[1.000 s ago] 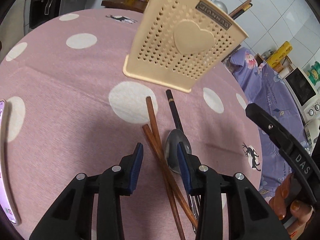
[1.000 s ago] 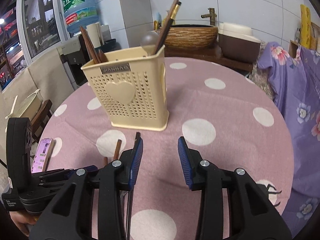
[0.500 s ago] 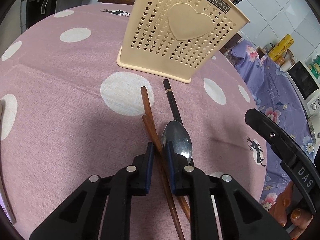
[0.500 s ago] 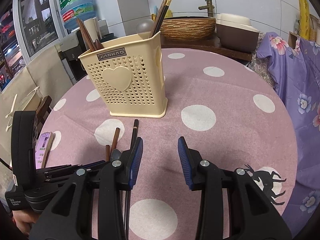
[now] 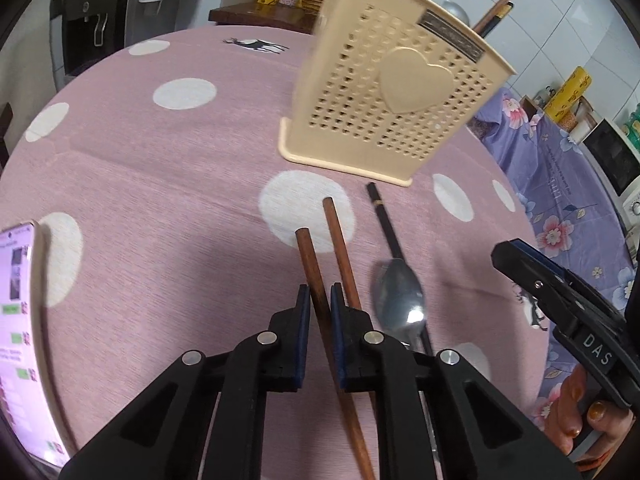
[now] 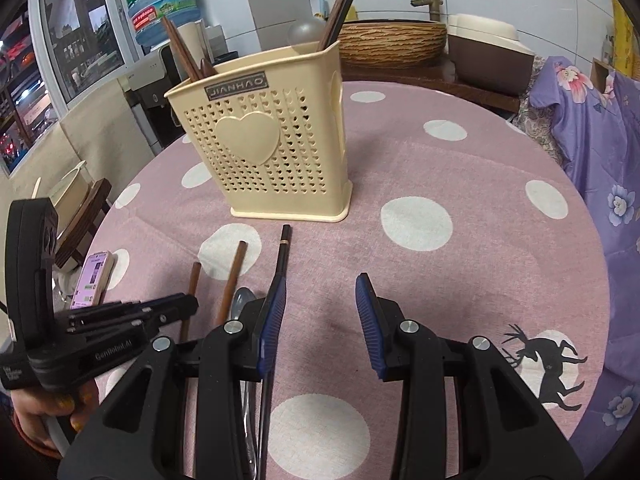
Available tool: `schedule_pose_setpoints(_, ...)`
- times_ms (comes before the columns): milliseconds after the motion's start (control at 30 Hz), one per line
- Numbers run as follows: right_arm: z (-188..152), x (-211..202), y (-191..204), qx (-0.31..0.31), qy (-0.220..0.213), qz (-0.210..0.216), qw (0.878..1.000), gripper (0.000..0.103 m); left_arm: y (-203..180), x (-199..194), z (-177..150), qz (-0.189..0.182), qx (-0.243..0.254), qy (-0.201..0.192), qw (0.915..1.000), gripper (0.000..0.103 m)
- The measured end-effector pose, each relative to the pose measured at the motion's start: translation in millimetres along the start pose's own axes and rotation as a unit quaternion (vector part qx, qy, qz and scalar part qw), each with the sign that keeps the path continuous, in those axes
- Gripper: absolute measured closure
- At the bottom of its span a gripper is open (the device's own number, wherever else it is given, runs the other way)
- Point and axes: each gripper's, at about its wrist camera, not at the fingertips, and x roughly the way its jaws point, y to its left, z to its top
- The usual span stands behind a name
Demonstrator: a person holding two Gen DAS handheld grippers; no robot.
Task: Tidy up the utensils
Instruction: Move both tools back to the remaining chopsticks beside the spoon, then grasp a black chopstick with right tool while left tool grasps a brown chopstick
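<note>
My left gripper [image 5: 320, 300] is shut on one brown wooden chopstick [image 5: 310, 264] and holds it raised off the cloth. A second brown chopstick [image 5: 340, 240], a black chopstick [image 5: 384, 220] and a metal spoon [image 5: 398, 296] lie on the pink dotted tablecloth just right of it. The cream perforated utensil holder [image 5: 384, 104] stands beyond, with chopsticks and a spoon in it. My right gripper [image 6: 320, 312] is open and empty, right of the loose utensils; its left finger lies over the black chopstick [image 6: 283, 252]. The holder [image 6: 264, 148] stands ahead of it.
A phone with a lit screen [image 5: 16, 320] lies at the table's left edge, also in the right wrist view [image 6: 94, 280]. A purple floral cloth [image 6: 600, 152] covers furniture to the right. A woven basin [image 6: 392, 40] and a water bottle [image 6: 160, 0] stand behind the table.
My left gripper closed on one brown chopstick, then lifted it and drew back from the holder. The right gripper stayed open and moved slightly.
</note>
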Motion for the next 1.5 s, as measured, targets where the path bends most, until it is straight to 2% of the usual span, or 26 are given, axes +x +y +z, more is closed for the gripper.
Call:
schedule_pose_setpoints(233,7,29,16,-0.008,0.037,0.026,0.999,0.066,12,7,12,0.029,0.008,0.003,0.9995,0.092)
schedule_pose_setpoints(567,17,72,20,0.000,0.069,0.015,0.997,0.067,4,10,10,0.070,0.040,-0.006,0.9967,0.091)
schedule_pose_setpoints(633,19,78,23,-0.005,0.071,0.012,0.997,0.068,2,10,8,0.078,0.047,-0.009,0.9958,0.086)
schedule_pose_setpoints(700,21,83,26,-0.010,0.070,0.001,0.998,0.069,1,9,6,0.084,0.049,-0.012,0.9952,0.074)
schedule_pose_setpoints(800,22,89,29,-0.017,0.071,-0.006,0.997,0.071,3,7,4,0.087,0.048,-0.016,0.9949,0.067)
schedule_pose_setpoints(1167,22,101,43,-0.060,0.072,-0.043,0.995,0.075,-2,12,9,0.106,0.056,-0.019,0.9926,0.066)
schedule_pose_setpoints(1333,24,105,47,-0.070,0.071,-0.050,0.994,0.082,-7,19,15,0.120,0.070,-0.020,0.9901,0.067)
schedule_pose_setpoints(1433,24,106,51,-0.080,0.072,-0.046,0.993,0.091,-10,22,17,0.135,0.078,-0.024,0.9875,0.073)
schedule_pose_setpoints(1500,26,109,58,-0.088,0.072,-0.047,0.992,0.093,-10,23,18,0.141,0.081,-0.026,0.9864,0.082)
